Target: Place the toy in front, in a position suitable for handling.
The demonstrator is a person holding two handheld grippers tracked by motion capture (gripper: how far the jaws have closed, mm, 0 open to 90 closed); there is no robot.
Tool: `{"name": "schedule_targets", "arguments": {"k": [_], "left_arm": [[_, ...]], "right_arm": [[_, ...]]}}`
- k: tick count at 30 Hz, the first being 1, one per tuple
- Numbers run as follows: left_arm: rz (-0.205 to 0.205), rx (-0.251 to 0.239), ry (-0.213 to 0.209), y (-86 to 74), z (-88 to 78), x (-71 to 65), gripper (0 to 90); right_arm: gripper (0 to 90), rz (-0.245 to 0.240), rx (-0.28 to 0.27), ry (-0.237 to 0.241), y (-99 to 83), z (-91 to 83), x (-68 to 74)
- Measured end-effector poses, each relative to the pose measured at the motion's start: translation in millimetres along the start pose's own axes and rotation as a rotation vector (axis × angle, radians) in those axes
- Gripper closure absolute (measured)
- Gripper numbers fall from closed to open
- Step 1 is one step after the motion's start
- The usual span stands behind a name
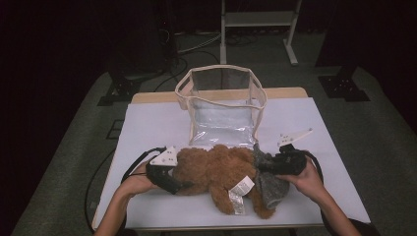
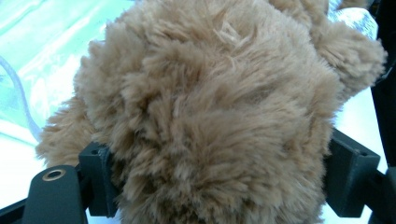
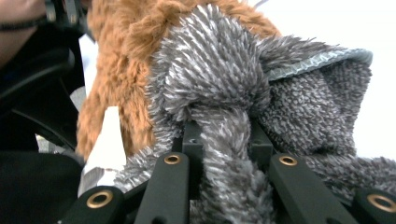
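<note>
— Where does the teddy bear (image 1: 216, 169) lie?
— Crosswise between both: left hand-held gripper (image 1: 173, 186) clamps its brown end, right hand-held gripper (image 1: 261, 166) pinches its grey hood (image 3: 224, 93) — clear bag (image 1: 222, 105) just beyond.

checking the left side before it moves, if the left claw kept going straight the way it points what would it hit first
The brown plush bear: its fur already sits between the left claw's jaws, which reach in from the left end. Beyond the bear, depth is unclear.

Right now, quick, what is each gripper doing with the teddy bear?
Left gripper: jaws set on either side of the brown teddy bear; firm grip can't be told.
Right gripper: jaws shut on the bear's grey fuzzy garment.
</note>
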State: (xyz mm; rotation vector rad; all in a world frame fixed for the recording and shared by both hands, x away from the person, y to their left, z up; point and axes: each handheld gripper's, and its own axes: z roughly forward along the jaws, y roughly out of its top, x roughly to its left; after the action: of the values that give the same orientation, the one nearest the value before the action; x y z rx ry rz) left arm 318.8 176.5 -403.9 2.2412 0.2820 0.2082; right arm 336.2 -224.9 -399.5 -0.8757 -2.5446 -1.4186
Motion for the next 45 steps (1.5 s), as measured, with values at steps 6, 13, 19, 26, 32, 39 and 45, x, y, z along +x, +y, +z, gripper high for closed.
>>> {"name": "schedule_targets", "arguments": {"k": [6, 13, 19, 26, 32, 39, 45], "left_arm": [[0.002, -0.016, 0.005, -0.3, 3.7, -5.3, 18.7], [0.026, -0.03, -0.001, 10.9, 14.3, -6.5, 20.5], [0.035, -0.049, -0.001, 17.1, 23.9, -8.1, 20.5], [0.049, -0.055, -0.01, 25.9, 36.5, -9.1, 20.6], [0.069, -0.057, -0.034, 40.3, 54.4, -11.2, 20.7], [0.08, -0.053, -0.054, 55.6, 70.9, -14.2, 20.7], [0.073, -0.03, -0.022, 56.7, 66.5, -9.3, 20.6]], "right_arm": [[75.7, -0.013, -0.01, 0.021, 20.5, 6.4, -8.2], [76.2, -0.029, -0.009, 0.025, 31.4, -2.8, -10.2], [76.6, -0.034, -0.01, 0.023, 32.2, -10.8, -8.7], [76.8, -0.038, -0.015, 0.001, 32.3, -24.2, -7.2], [77.0, -0.028, -0.016, -0.04, 27.2, -42.5, -8.1], [77.0, -0.013, -0.013, -0.092, 17.9, -64.8, -12.9], [77.0, 0.009, -0.014, -0.15, 9.7, -79.7, -21.7]]}}
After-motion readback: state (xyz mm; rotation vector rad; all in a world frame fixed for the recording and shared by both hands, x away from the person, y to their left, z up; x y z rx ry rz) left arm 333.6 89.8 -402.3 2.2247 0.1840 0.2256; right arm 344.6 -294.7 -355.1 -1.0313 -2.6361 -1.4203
